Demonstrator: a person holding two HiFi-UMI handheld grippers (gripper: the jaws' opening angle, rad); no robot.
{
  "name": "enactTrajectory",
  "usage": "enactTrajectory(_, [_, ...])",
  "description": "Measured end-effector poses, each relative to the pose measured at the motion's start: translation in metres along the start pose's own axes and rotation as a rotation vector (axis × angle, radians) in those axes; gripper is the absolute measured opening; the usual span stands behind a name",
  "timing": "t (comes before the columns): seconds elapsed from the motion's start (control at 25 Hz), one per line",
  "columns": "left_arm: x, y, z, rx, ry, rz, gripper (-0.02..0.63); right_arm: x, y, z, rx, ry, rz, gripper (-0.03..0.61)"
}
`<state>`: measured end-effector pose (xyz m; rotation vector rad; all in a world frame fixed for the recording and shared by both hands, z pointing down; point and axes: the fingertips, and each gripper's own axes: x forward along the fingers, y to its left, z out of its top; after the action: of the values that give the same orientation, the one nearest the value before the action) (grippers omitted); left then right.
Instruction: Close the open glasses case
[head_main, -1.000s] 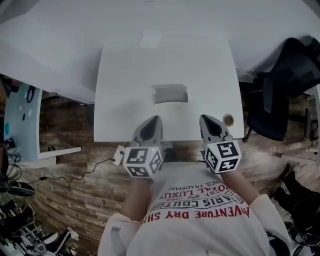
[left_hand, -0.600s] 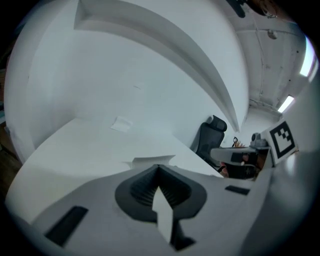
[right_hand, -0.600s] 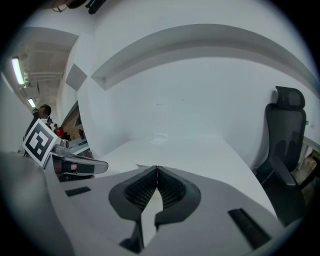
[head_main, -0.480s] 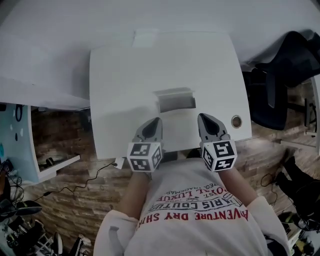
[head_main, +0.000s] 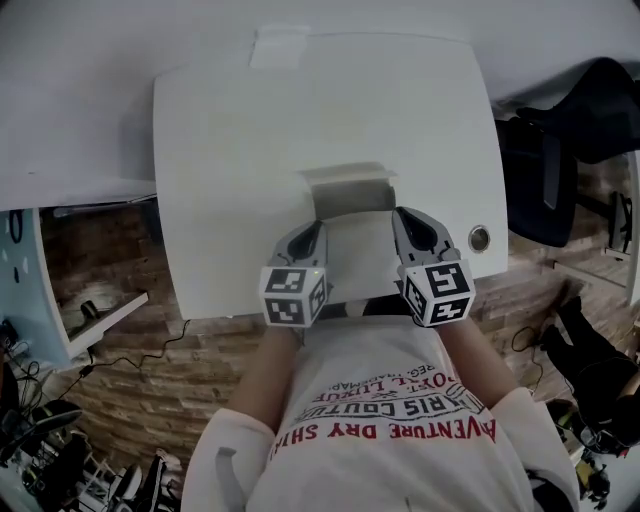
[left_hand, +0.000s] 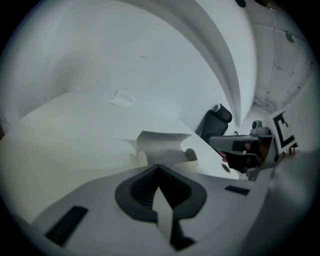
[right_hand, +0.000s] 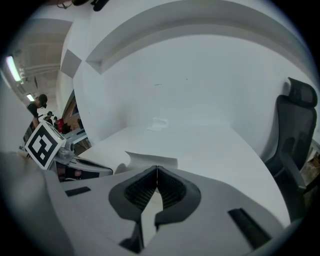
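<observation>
- The room is bounded by a plain white wall (right_hand: 200, 75) behind the table, and a brick-patterned brown floor (head_main: 130, 390) is seen below the near edge.
- A broad, smooth white table (head_main: 220, 180) carries the work; its surface is judged slick, so a light thing pushed on it may slide instead of folding.
- A black office chair (head_main: 560, 140) is parked beside the table's right edge, well apart from the work.
- The pale grey open glasses case (head_main: 350, 190) is set near the table's near edge, just ahead of and between the two grippers. Its lid (left_hand: 162, 146) is raised upright on the far side.
- The case is judged light and fairly stiff, with a hinged lid that should fold under a gentle push. The lid's top edge is judged the place to press, while the base is steadied against sliding.
- The left gripper (head_main: 312, 230) is held just left of the case; its jaws are clenched tip to tip, with nothing between them.
- The right gripper (head_main: 403, 215) is held just right of the case; its jaws are likewise pressed together and empty.
- A small white slip of paper (head_main: 280, 47) lies at the table's far edge.
- A round metal cable grommet (head_main: 479, 238) is set in the near right corner.
</observation>
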<state>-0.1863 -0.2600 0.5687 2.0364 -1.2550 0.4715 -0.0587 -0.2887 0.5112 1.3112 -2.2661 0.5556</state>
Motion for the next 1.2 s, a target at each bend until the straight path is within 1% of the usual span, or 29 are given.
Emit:
enactTrajectory(0.16, [0.006,0.004,-0.004,-0.034,0.012,0.001,-0.002,0.011,-0.004,0.01,-0.044,-0.009,0.004,0.012])
enactTrajectory(0.4, [0.011,0.0,-0.005,-0.074,0.024,-0.028,-0.002,0.031,-0.01,0.033,-0.077,-0.035,0.005,0.012])
enactTrajectory(0.64, [0.013,-0.002,-0.008,-0.08,0.041,-0.036,-0.002,0.054,-0.014,0.041,-0.068,0.023,0.015,0.012])
enactTrajectory(0.8, [0.012,-0.001,-0.008,-0.083,0.046,-0.041,-0.002,0.066,-0.014,0.04,-0.065,0.043,0.005,0.012])
enactTrajectory(0.96, [0.013,0.0,-0.008,-0.085,0.046,-0.043,-0.002,0.074,-0.017,0.031,-0.055,0.071,-0.005,0.012])
enactTrajectory(1.2, [0.012,0.002,-0.009,-0.121,0.049,-0.044,-0.002,0.071,-0.014,0.023,-0.04,0.066,-0.018,0.012])
